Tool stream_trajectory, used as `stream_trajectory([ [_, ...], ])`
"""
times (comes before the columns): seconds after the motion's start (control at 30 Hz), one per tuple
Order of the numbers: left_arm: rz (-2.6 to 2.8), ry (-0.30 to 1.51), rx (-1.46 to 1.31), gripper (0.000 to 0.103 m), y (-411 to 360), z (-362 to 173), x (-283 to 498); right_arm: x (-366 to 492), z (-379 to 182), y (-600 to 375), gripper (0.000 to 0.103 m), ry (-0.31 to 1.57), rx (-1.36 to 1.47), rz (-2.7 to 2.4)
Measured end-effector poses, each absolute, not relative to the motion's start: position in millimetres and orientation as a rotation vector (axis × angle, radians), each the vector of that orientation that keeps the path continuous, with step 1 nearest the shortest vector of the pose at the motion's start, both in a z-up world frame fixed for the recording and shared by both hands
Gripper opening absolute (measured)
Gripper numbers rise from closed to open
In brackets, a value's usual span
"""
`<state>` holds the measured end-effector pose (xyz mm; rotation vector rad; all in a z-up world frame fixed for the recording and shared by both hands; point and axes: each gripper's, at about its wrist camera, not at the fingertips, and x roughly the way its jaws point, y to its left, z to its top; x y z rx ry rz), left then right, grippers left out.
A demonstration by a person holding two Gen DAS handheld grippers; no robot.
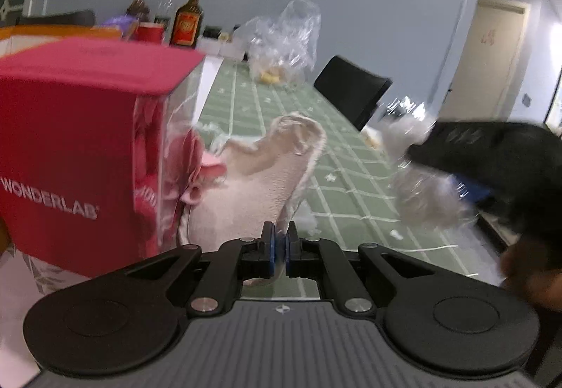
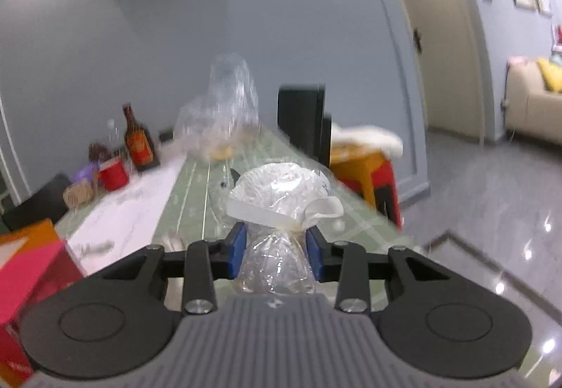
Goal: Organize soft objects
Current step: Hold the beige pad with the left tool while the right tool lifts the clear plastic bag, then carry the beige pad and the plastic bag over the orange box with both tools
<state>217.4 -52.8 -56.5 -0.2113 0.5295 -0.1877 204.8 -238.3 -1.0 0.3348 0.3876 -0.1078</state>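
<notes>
My left gripper [image 1: 280, 242] is shut on the clear plastic wrap of a beige plush piece [image 1: 260, 184] that lies beside a red WONDERLAB box [image 1: 73, 149] with pink soft items inside its clear side. My right gripper [image 2: 277, 249] is shut on a clear plastic bag of white soft stuff [image 2: 281, 198] and holds it above the green checked tablecloth [image 2: 196, 198]. That bag [image 1: 421, 184] and the right gripper's black body also show at the right of the left wrist view, blurred.
A large crumpled clear bag [image 1: 284, 40] sits further down the table. Bottles [image 1: 188, 19] and a red cup [image 1: 149, 31] stand at the far left. Black chairs [image 1: 351, 89] line the table's right side. An orange-red stool [image 2: 365, 170] stands beyond.
</notes>
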Motion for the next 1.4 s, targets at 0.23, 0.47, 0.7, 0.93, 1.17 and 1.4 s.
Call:
stream_trajectory([
  [0.23, -0.359, 0.37, -0.24, 0.005, -51.1, -22.9, 182.0, 198.6, -21.0, -277.3, 0.035, 0.433, 0.502, -0.141],
  [0.47, -0.539, 0.259, -0.215, 0.005, -51.7, 11.8, 157.2, 204.5, -31.2, -277.4, 0.035, 0.472, 0.531, -0.118],
  [0.7, -0.505, 0.226, -0.228, 0.005, -44.5, 42.2, 145.2, 204.9, -30.8, -279.1, 0.035, 0.471, 0.562, -0.088],
  [0.93, -0.434, 0.238, -0.182, 0.005, -44.0, 61.7, 135.4, 196.1, -24.1, -278.6, 0.035, 0.436, 0.599, -0.024],
  [1.17, -0.365, 0.167, -0.086, 0.005, -35.6, 79.9, 120.1, 169.6, 6.9, -249.7, 0.034, 0.331, 0.555, 0.063],
  [1.4, -0.294, 0.079, -0.03, 0.005, -12.3, 104.0, 100.0, 149.7, 50.9, -195.3, 0.034, 0.261, 0.496, 0.235],
])
